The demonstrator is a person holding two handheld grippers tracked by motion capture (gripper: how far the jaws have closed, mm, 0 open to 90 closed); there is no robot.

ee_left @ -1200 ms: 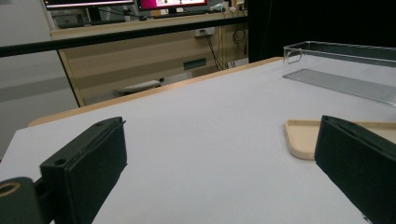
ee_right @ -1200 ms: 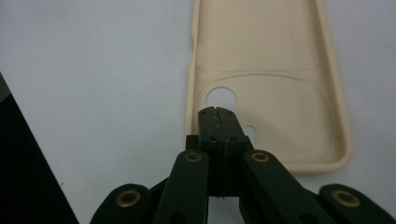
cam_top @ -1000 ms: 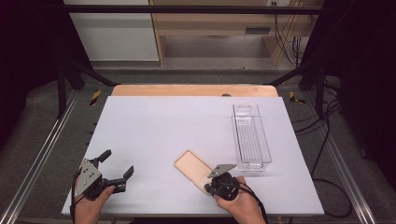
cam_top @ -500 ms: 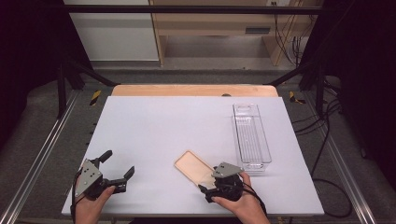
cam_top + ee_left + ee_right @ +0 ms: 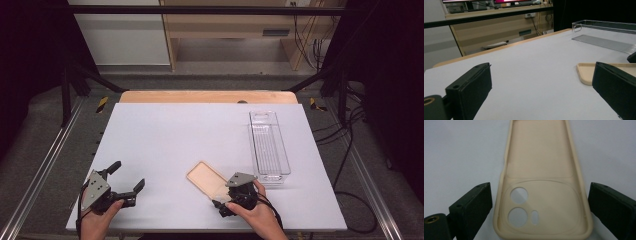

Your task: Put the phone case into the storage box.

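Right gripper (image 5: 539,202) jaws just opened, phone case (image 5: 541,182) loose between, near end cut off.

Hand-held gripper (image 5: 544,96) jaws wide apart over white table (image 5: 536,67); beige phone case (image 5: 589,72) right, clear tray (image 5: 609,37) beyond.

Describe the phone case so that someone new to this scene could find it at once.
On the white table, look at the near edge, left of the clear plastic tray. The phone case lies flat there, hollow side up, between the open jaws of the right gripper. It is beige and opaque, with round camera cut-outs.
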